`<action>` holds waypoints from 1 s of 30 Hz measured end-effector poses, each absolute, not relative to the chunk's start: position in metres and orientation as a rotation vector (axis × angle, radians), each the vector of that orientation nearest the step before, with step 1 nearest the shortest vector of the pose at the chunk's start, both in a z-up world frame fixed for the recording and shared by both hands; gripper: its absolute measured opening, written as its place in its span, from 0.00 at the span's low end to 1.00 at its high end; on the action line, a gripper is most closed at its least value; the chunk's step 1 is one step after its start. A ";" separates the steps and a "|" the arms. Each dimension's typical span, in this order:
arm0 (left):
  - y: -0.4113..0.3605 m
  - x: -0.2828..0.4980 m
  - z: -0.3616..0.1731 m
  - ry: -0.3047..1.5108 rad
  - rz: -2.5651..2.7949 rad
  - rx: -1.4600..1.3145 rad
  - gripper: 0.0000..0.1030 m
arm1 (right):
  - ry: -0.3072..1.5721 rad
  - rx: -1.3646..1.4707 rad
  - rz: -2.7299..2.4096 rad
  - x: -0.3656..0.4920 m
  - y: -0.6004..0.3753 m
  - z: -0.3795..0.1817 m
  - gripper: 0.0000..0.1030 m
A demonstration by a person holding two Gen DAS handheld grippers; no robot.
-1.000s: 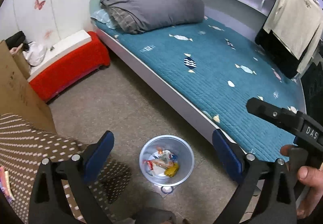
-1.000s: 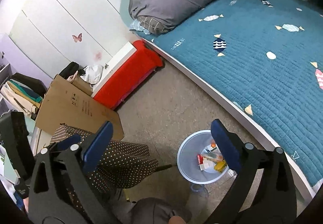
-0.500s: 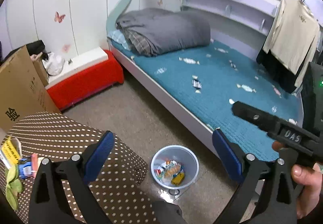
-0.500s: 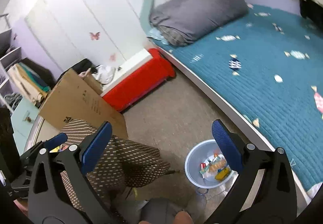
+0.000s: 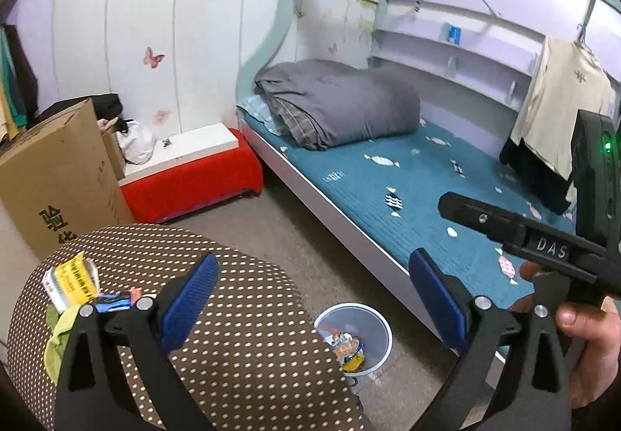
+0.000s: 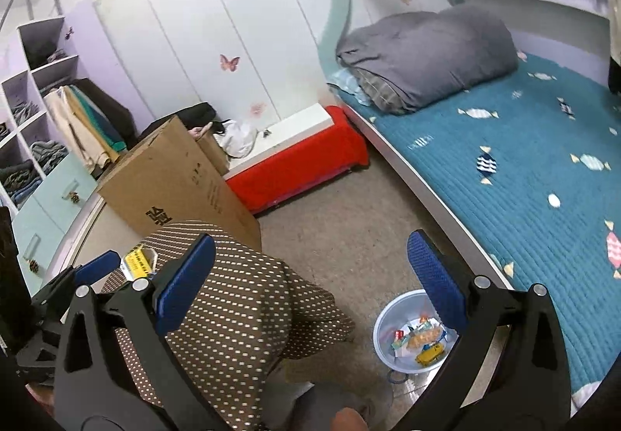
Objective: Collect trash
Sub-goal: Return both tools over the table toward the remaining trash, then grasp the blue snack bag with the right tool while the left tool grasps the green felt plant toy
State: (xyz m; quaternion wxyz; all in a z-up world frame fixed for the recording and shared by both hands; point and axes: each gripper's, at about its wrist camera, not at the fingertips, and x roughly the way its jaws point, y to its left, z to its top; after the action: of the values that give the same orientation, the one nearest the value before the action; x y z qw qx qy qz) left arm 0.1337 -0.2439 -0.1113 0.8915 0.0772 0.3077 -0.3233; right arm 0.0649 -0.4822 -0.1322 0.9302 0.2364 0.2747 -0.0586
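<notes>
Both tongs gaping, empty — left tongs [image 5: 310,295], right tongs [image 6: 310,275] — above polka-dot counter [image 5: 240,334] bearing wrappers [image 5: 73,281]; trash bin [image 6: 388,338] on carpet beside teal bed [image 6: 524,174].

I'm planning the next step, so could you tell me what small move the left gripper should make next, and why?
Probably swing the left gripper left and down toward the wrappers on the polka-dot table. Both grippers are open and hold nothing, the bin on the floor already has trash in it, and the yellow wrapper pile lies just left of the left gripper's fingers, nearer than to the right gripper.
</notes>
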 end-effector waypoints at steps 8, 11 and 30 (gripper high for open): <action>-0.188 0.131 -0.102 0.613 -0.587 0.105 0.94 | 0.547 0.394 -0.053 0.071 -0.439 -0.105 0.94; -0.165 0.132 -0.104 0.617 -0.551 0.086 0.94 | 0.556 0.363 -0.021 0.078 -0.422 -0.100 0.94; -0.014 0.166 -0.148 0.678 -0.264 0.003 0.94 | 0.705 0.166 0.258 0.146 -0.300 -0.131 0.94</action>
State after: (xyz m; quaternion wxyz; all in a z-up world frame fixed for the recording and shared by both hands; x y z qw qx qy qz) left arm 0.1661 -0.0137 -0.1480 0.9346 0.0016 0.3315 -0.1289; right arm 0.1464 -0.2999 -0.1306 0.9270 0.0812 0.3439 0.1257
